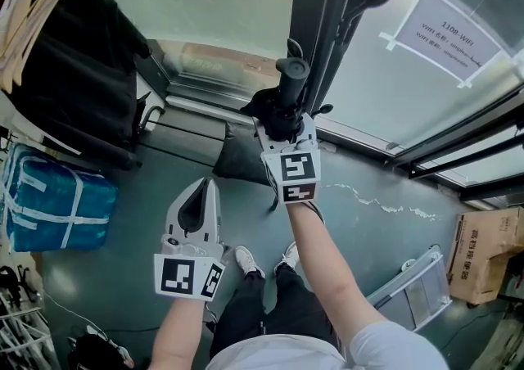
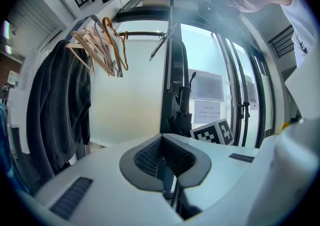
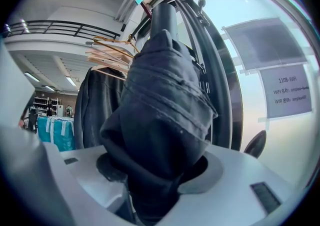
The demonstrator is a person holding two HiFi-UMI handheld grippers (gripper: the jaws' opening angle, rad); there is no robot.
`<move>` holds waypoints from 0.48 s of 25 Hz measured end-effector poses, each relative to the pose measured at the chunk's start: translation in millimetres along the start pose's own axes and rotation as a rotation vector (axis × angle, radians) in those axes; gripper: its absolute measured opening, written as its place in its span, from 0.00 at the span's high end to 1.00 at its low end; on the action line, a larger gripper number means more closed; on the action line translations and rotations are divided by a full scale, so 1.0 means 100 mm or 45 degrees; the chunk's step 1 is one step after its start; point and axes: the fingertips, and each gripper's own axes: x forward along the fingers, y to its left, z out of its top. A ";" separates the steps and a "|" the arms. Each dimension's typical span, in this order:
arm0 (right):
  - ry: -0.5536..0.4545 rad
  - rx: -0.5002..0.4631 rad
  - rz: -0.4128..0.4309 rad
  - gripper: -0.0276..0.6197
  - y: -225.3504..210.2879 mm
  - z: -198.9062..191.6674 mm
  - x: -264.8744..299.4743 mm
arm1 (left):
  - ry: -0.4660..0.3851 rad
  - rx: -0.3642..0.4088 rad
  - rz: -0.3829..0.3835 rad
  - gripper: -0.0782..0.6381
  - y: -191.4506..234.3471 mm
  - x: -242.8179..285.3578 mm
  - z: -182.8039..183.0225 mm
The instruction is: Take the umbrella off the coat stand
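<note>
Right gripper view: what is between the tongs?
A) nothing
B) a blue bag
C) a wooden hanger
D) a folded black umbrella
D: the right tongs are closed around the folded black umbrella, whose dark fabric fills the space between them.

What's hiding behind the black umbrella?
Right behind the black umbrella, held in the right tongs, stands the dark coat stand, with a window behind that. The umbrella's bulk covers the stand's lower part, so where it hangs cannot be seen.
</note>
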 end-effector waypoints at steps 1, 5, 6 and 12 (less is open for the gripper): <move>0.001 0.001 0.003 0.58 0.01 0.01 -0.01 | -0.003 0.003 0.006 0.86 0.00 -0.02 0.03; 0.011 0.005 0.019 0.58 0.05 0.06 -0.04 | -0.014 0.014 0.026 0.86 -0.01 -0.09 0.13; 0.015 0.008 0.023 0.58 0.06 0.07 -0.04 | -0.016 0.016 0.030 0.86 -0.01 -0.11 0.15; 0.034 0.026 0.028 0.58 0.05 0.11 -0.08 | -0.013 0.043 0.054 0.86 -0.02 -0.23 0.26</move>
